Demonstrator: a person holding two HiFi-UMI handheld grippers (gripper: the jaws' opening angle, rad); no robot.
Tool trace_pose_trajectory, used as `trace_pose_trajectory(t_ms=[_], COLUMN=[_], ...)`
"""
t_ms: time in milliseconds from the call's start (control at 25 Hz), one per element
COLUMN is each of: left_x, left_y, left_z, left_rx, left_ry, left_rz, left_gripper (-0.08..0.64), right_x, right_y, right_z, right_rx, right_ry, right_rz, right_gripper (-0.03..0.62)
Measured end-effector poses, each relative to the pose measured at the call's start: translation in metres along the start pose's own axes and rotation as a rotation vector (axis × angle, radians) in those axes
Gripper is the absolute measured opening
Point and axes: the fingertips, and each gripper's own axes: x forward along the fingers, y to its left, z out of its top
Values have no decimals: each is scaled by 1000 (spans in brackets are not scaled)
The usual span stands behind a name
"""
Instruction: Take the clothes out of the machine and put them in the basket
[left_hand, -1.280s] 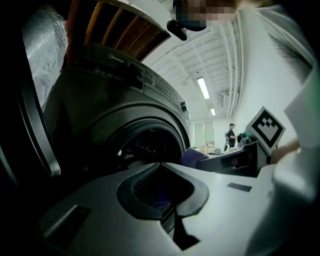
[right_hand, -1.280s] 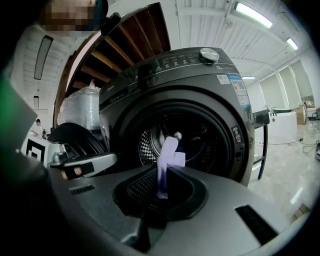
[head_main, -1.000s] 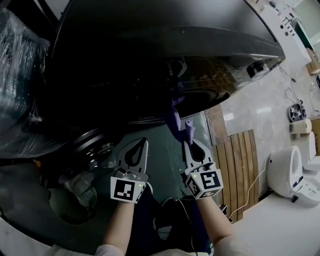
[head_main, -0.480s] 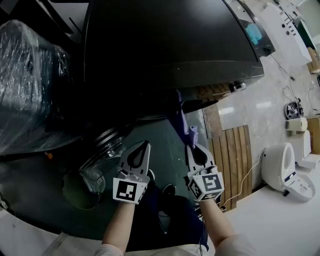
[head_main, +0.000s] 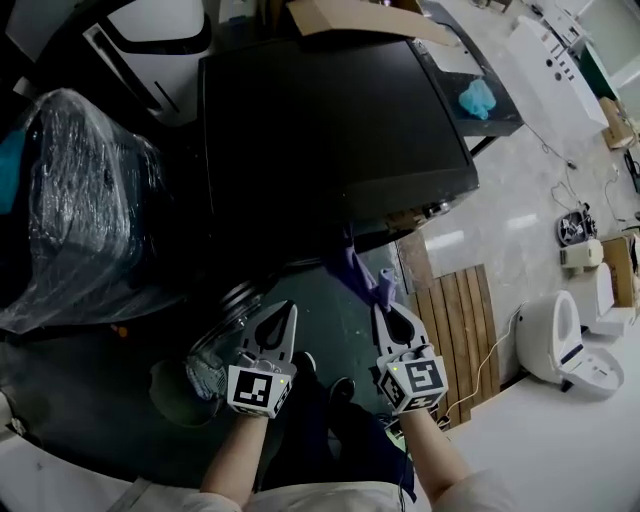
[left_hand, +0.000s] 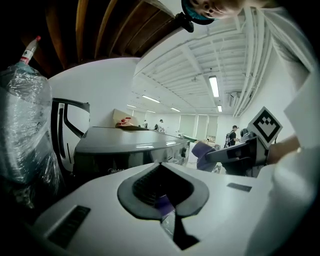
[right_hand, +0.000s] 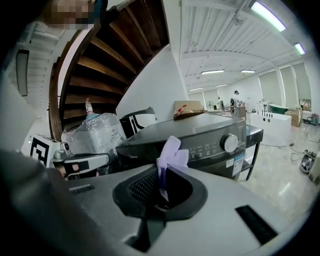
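A dark front-loading washing machine (head_main: 330, 130) stands ahead of me. A purple cloth (head_main: 352, 265) stretches from its front down to my right gripper (head_main: 385, 300), which is shut on it. In the right gripper view the cloth (right_hand: 170, 155) sticks up from between the closed jaws. My left gripper (head_main: 288, 308) is level with it to the left and shut. In the left gripper view a small purple scrap (left_hand: 165, 202) shows pinched between the jaws. The machine's round door (head_main: 228, 305) hangs open at lower left. Below it sits a dark round tub (head_main: 170, 390).
A bulky plastic-wrapped object (head_main: 80, 220) stands left of the machine. A slatted wooden board (head_main: 455, 320) lies on the floor to the right, with a white toilet (head_main: 560, 335) beyond it. Cardboard (head_main: 350, 18) rests on the machine's top.
Both grippers have risen together, and the machine's top has come into view. The purple cloth is drawn further out from the machine's front.
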Motion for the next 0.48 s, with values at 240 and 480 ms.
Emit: trace_pose_trajectory(t_ms=[240,480], left_x=[-15,-37], left_y=[-9,-9], left_z=[45,98], left_rx=[12,8], left_ry=[-10,-34], left_rz=[-50,-64], left_gripper=[20,20], right_x=[-27,-53], right_y=[20,42], right_z=[50,108], right_rx=[-9,-21], right_ry=[-32,-93], right_rz=[-18,-40], right_gripper=[26,26])
